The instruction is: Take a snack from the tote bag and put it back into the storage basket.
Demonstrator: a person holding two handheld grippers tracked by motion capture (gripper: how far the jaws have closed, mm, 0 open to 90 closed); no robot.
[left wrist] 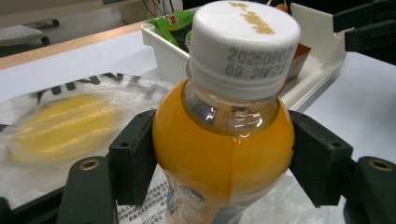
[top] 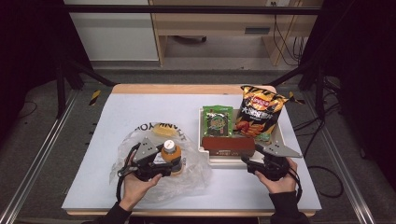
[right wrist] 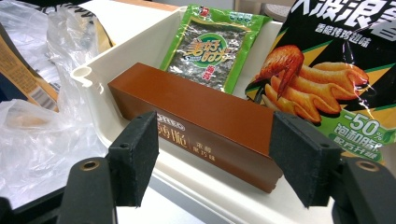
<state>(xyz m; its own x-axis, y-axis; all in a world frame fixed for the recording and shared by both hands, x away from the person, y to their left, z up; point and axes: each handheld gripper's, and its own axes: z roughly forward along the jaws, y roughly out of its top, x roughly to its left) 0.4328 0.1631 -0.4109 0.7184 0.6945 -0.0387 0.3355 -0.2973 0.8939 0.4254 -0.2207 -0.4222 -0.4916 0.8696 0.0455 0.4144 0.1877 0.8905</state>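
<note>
Your left gripper [left wrist: 223, 154] is clamped on the juice bottle [left wrist: 224, 154] near left, over the plastic bag [top: 191, 175] — smooth, rounded, heavy, so grip below its shoulder. Your right gripper [right wrist: 215, 154] stands apart before the brown box [right wrist: 205, 116].

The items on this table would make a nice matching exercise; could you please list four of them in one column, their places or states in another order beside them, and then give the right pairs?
Things:
1. orange juice bottle
2. brown box
3. green seaweed packet
4. chip bag

Places or states:
A. lies along the near edge of the white tray
B. stands on the clear plastic bag, between the left gripper's jaws
C. leans over the tray's far right corner
D. lies in the tray's far left part

Pairs: 1-B, 2-A, 3-D, 4-C
</note>
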